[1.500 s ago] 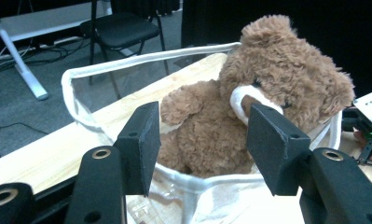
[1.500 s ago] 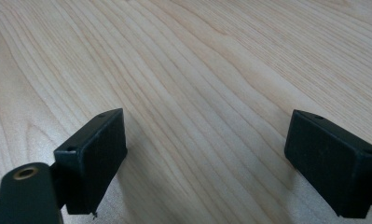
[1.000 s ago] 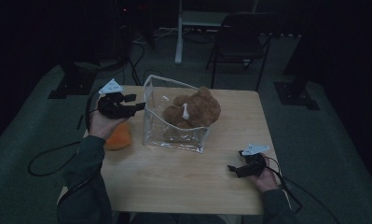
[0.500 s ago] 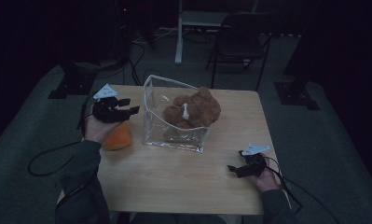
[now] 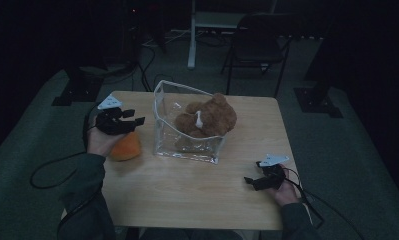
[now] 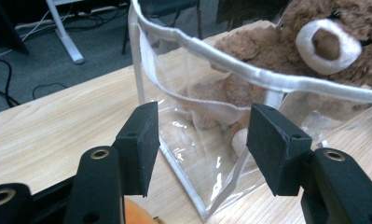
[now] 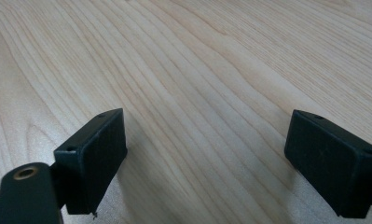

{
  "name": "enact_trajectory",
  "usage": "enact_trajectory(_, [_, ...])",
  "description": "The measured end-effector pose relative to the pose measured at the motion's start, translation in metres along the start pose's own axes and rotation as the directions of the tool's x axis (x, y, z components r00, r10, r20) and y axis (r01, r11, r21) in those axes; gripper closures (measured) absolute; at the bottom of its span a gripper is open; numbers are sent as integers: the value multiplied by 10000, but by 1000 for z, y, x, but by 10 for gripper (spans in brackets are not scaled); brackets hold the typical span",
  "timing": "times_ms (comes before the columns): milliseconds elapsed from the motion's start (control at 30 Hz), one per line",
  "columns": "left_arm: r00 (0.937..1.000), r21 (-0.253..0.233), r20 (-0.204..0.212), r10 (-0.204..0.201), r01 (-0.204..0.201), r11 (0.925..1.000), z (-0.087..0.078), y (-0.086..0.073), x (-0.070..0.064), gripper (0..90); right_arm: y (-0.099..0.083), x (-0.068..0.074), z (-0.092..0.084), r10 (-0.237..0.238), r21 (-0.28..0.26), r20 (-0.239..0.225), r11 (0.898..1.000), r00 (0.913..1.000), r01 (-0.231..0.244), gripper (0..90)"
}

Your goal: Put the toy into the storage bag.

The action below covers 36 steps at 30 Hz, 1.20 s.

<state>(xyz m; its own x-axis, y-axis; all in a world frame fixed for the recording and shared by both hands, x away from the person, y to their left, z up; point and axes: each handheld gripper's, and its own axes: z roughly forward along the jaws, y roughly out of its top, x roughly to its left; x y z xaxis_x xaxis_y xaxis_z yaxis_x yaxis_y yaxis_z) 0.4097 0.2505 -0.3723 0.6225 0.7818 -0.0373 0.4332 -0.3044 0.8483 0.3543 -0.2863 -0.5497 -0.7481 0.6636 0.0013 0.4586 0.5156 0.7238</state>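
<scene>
At the left of the high view, the left hand-held gripper [image 5: 137, 120] is hovering unclenched over the orange toy [image 5: 124, 148], seemingly to bag it; mid-frame, the clear bag [image 5: 187, 147] is holding the teddy bear [image 5: 212, 117]; lower right, the right hand-held gripper [image 5: 249, 181] is idling, released, on the worktop [image 5: 187, 190]

The room is dim — its far side falls into near black. A pale wooden counter [image 5: 197, 200] with fine straight grain stands on a grey-green floor [image 5: 32, 150]. Behind it sits a dark folding chair [image 5: 257, 45], and beside that the white leg of a desk [image 5: 192, 35]. Black cables [image 5: 147, 60] trail across the floor — dark stand bases [image 5: 317, 100] flank the counter on both sides.
</scene>
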Motion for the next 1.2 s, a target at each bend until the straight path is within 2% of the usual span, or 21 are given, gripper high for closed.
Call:
enact_trajectory(633, [9985, 392, -328, -441, 454, 9982, 0, -19, 12, 450, 0, 0, 0, 4, -2, 0, 10000, 10000, -4, 121])
enact_trajectory(900, [9975, 628, -527, -461, 494, 9968, 3, -25, 14, 454, 0, 0, 0, 6, -2, 0, 10000, 10000, -6, 121])
enact_trajectory(1067, [9953, 822, -855, -457, 528, 9952, 2, -29, 16, 455, 0, 0, 0, -1, -5, 3, 10000, 10000, 1, 121])
enact_trajectory(1100, [9933, 897, -1049, -479, 574, 9943, 2, -32, 18, 455, 0, 0, 0, 6, -2, -1, 10000, 10000, -6, 121])
enact_trajectory(1200, [9904, 989, -1270, -541, 669, 9928, 2, -36, 21, 456, 0, 0, 0, -8, -9, 5, 10000, 10000, 8, 121])
